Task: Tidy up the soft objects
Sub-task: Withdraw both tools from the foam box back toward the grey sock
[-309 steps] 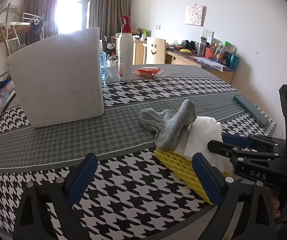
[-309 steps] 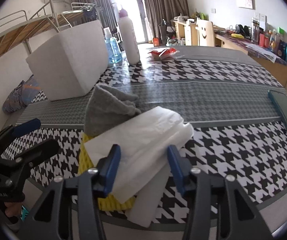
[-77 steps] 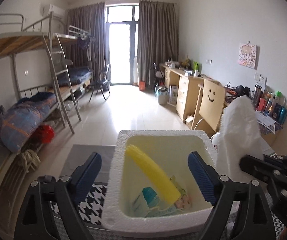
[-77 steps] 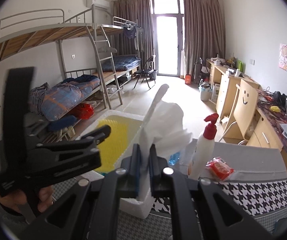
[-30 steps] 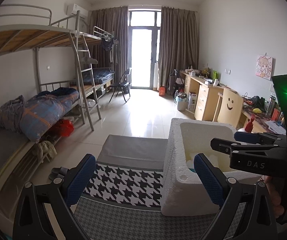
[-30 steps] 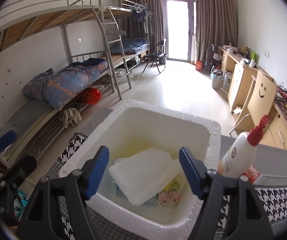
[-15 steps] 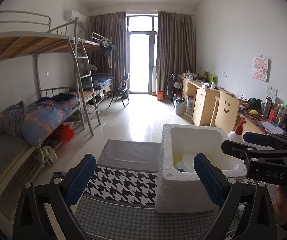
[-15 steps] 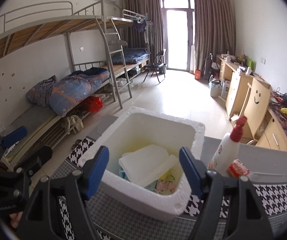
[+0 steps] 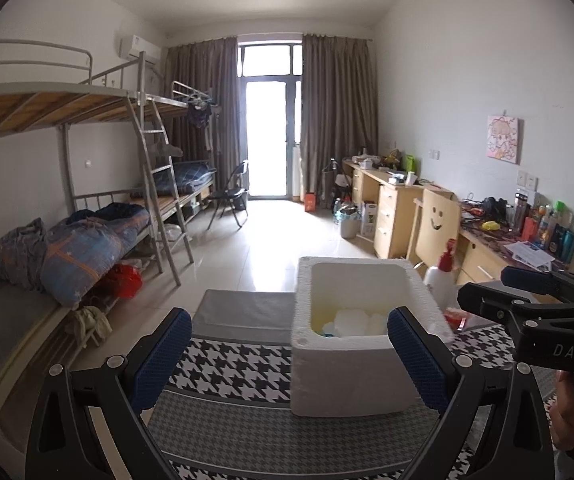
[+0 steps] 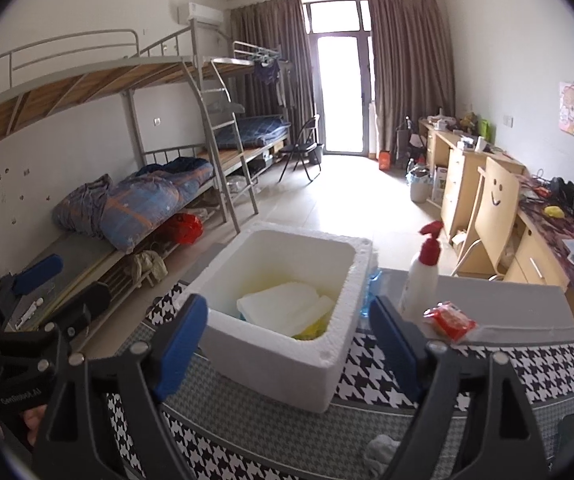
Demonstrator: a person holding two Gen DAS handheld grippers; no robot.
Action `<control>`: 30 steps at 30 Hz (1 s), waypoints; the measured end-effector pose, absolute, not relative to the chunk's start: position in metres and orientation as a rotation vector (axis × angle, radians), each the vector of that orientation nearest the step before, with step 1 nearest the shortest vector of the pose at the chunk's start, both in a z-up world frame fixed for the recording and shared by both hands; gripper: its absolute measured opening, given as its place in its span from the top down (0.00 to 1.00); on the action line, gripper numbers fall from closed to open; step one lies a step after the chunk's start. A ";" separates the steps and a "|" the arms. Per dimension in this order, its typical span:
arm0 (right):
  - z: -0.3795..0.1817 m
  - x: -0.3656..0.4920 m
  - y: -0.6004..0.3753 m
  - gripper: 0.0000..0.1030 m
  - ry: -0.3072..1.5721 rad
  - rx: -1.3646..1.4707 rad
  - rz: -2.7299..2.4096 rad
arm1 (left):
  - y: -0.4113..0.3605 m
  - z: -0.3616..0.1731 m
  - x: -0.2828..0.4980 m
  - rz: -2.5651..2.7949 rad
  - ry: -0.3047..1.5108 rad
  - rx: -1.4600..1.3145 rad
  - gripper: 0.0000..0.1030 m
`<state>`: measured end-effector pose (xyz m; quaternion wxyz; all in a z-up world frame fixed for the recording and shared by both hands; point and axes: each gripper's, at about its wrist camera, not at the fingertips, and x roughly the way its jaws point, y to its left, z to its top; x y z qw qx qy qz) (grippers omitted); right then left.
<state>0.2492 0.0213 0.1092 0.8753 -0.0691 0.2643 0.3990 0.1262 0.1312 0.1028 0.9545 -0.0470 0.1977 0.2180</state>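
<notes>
A white foam box (image 9: 339,376) (image 10: 271,356) stands on the houndstooth table. Inside it lie white folded padding (image 10: 287,308) (image 9: 353,322) and a yellow sponge sheet (image 10: 311,330). A grey sock (image 10: 383,450) lies on the table in front of the box, low in the right wrist view. My left gripper (image 9: 287,356) is open and empty, held back from the box. My right gripper (image 10: 289,344) is open and empty, above the table before the box. The right gripper also shows in the left wrist view (image 9: 527,300).
A white pump bottle with red top (image 10: 421,276) (image 9: 441,276) and a red packet (image 10: 449,320) stand right of the box. A blue bottle (image 10: 371,284) sits behind it. A bunk bed (image 9: 87,208) is left, desks (image 9: 407,208) right.
Both grippers have drawn back and up from the box. The box looks smaller and farther. The sock has come into the right wrist view.
</notes>
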 end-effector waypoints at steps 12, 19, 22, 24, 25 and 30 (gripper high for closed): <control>0.107 0.225 -0.015 0.17 0.500 -0.136 0.826 | 0.101 0.103 0.114 0.366 0.398 -0.089 0.04; 0.101 0.221 -0.039 0.17 0.492 -0.119 0.823 | 0.093 0.099 0.108 0.329 0.395 -0.098 0.04; 0.096 0.215 -0.047 0.17 0.477 -0.130 0.810 | 0.088 0.096 0.107 0.311 0.397 -0.110 0.04; 0.093 0.211 -0.053 0.17 0.462 -0.139 0.797 | 0.083 0.092 0.106 0.300 0.400 -0.117 0.04; 0.091 0.209 -0.056 0.17 0.456 -0.144 0.790 | 0.080 0.090 0.105 0.293 0.401 -0.119 0.04; 0.085 0.200 -0.066 0.17 0.443 -0.145 0.788 | 0.067 0.082 0.105 0.255 0.412 -0.110 0.04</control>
